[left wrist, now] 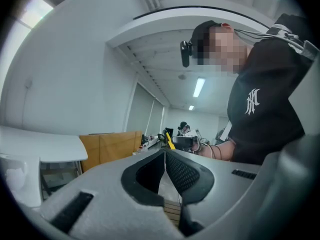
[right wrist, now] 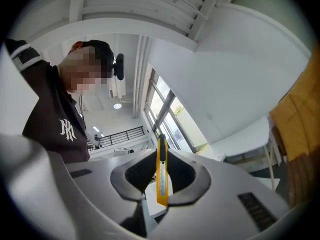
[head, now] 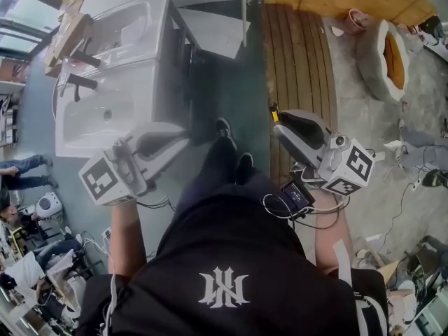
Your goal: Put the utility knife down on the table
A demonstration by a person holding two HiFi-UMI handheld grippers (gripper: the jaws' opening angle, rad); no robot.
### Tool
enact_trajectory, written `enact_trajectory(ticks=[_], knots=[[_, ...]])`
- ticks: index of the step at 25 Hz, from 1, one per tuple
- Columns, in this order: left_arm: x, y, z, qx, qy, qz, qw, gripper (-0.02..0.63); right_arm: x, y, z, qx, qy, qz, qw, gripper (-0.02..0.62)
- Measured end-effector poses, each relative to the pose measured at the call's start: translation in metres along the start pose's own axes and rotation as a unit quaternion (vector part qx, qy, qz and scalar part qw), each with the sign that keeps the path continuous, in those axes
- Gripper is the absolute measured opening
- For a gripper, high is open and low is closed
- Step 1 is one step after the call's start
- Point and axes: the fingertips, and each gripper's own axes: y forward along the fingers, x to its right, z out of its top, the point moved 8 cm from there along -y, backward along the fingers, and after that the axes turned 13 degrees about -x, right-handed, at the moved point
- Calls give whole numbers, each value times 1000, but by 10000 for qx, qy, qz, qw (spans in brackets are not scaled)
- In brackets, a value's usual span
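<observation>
A person in a black shirt [head: 231,257] stands beside a white counter [head: 98,117]. The left gripper [left wrist: 165,153] is closed on nothing, near the counter's edge. The right gripper [right wrist: 161,159], over wooden floorboards [head: 301,54] well apart from the counter, clamps a yellow utility knife [right wrist: 161,176].

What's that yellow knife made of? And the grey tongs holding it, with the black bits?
The utility knife looks like smooth, slightly shiny yellow plastic. The right tongs squeezing it look like matte grey moulded plastic. Their black pads are probably rubber, judging by the bumpy grip pattern.
</observation>
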Motion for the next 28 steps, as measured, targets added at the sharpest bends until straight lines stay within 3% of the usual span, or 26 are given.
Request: enact_trajectory(ticks=[4, 8, 11, 13, 19, 23, 28], knots=[[-43, 8, 4, 313, -78, -47, 9995, 8, 33, 2, 10, -52, 46, -312, 9995, 55], [-86, 15, 4, 335, 14, -59, 9994, 8, 55, 14, 29, -342, -114, -585, 9976, 55], [-127, 17, 19, 752, 155, -160, 9969, 8, 74, 34, 54, -471, -200, -678, 9964, 55], [-156, 14, 29, 1013, 145, -254, 9944, 8, 84, 55, 73, -659, -350, -760, 9943, 55], [-240, 7, 31, 1210, 53, -460, 9916, 8, 109, 93, 138, -967, -1064, -1313, 9809, 55], [-266, 16, 32, 1340, -59, -421, 9901, 8, 132, 92, 158, -913, -926, -1207, 9841, 55], [-299, 30, 32, 1364, -473, -242, 9892, 8, 193, 115, 173, -1073, -940, -887, 9858, 55]])
